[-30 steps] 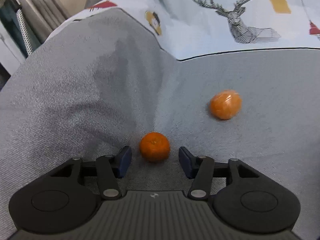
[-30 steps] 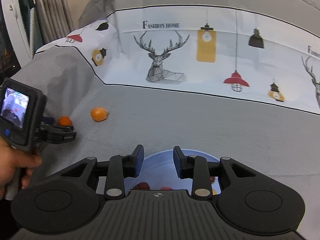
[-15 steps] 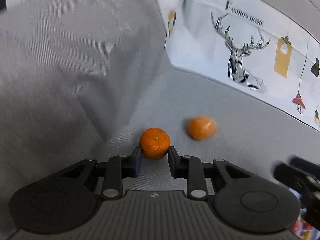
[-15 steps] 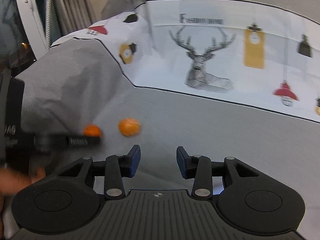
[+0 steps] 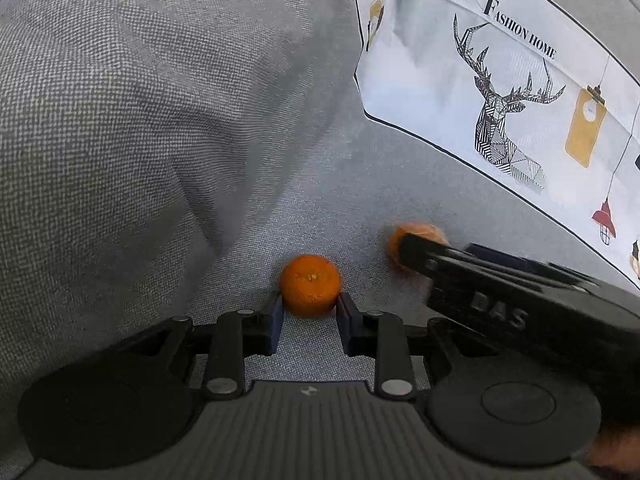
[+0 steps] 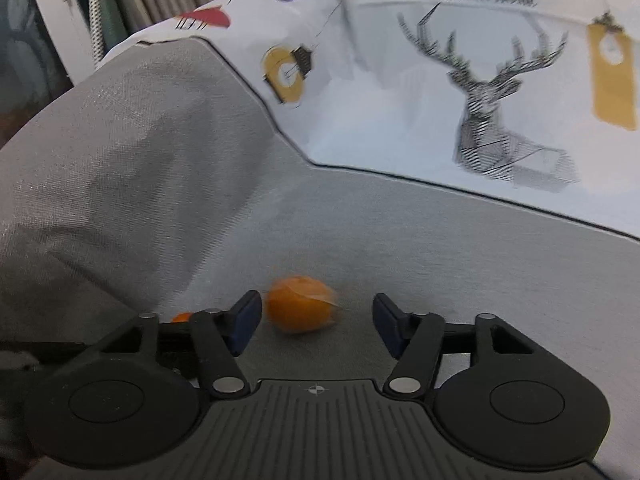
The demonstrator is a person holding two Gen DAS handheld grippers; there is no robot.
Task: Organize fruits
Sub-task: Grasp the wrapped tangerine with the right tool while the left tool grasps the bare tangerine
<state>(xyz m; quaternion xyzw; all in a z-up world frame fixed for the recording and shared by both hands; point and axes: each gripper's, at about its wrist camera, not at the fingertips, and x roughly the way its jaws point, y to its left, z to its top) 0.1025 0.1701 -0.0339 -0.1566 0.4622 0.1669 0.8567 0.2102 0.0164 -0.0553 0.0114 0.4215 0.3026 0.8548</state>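
The left gripper (image 5: pixel 310 314) pinches a small orange (image 5: pixel 310 285) between its blue pads, the fruit sitting on grey cloth (image 5: pixel 420 176); bare cloth runs ahead of it, but a tall grey fold (image 5: pixel 120 128) rises close on its left and hems that side in. The right gripper (image 6: pixel 316 322) has its jaws opening, spread wide, with a second orange (image 6: pixel 301 309) lying between the tips, nearer the left pad and touching neither as far as can be seen; this fruit is blurred, its skin hard to read. Seen from the left wrist, the right gripper's black body reaches in from the right edge and covers part of that second orange, so only its upper left shows. Seen from the right wrist, the small orange is a sliver behind the left finger. Beyond both fruits the cloth lies open up to the black-lined border of a white printed sheet (image 6: pixel 400 120) with a deer on it; a white frame (image 6: pixel 60 32) stands at the far left edge, cut off.
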